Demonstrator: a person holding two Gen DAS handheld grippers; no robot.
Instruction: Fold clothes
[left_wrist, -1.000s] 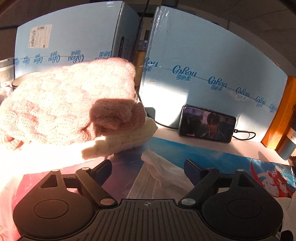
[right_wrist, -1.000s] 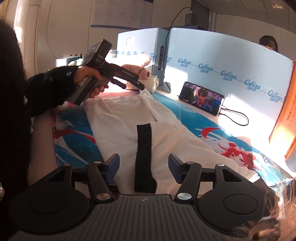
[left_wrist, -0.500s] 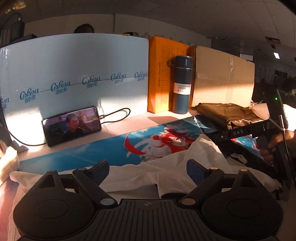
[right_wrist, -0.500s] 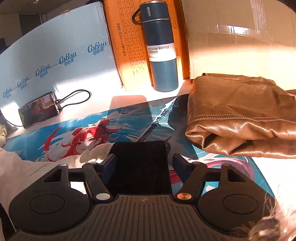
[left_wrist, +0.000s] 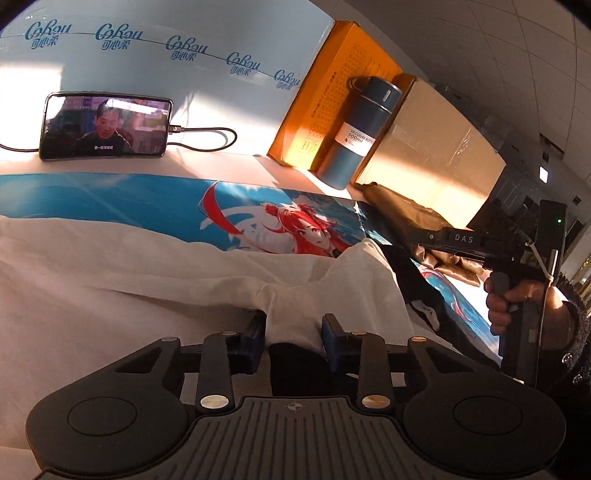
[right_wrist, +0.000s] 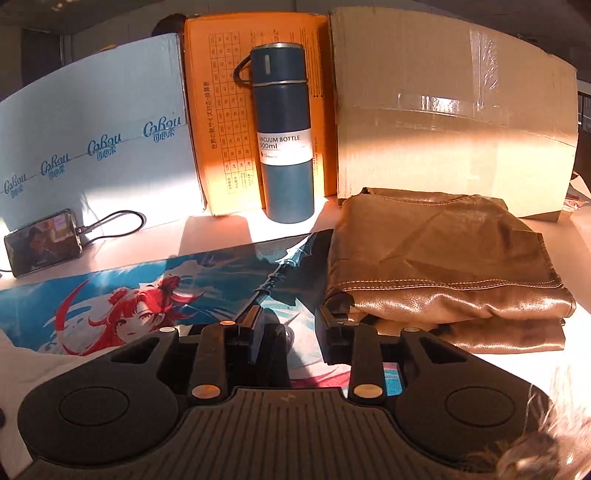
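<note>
A white garment (left_wrist: 110, 280) with black trim lies spread on the anime-print mat (left_wrist: 155, 199). My left gripper (left_wrist: 293, 334) has its fingers narrowed around a bunched white fold and the black hem beneath it. My right gripper (right_wrist: 288, 332) has its fingers narrowed around the garment's black band (right_wrist: 275, 354) at the mat's right end; it also shows from the side in the left wrist view (left_wrist: 480, 243). A sliver of white cloth (right_wrist: 22, 354) shows at lower left in the right wrist view.
A folded brown leather-like garment (right_wrist: 443, 266) lies right of the mat. A blue vacuum bottle (right_wrist: 284, 140), orange box (right_wrist: 221, 122), cardboard box (right_wrist: 450, 122) and light-blue box (left_wrist: 166, 85) line the back. A phone (left_wrist: 105, 125) with cable leans there.
Both grippers swung right, away from the pink knit pile, to the garment's black-trimmed end. Their fingers narrowed from wide open onto the cloth.
</note>
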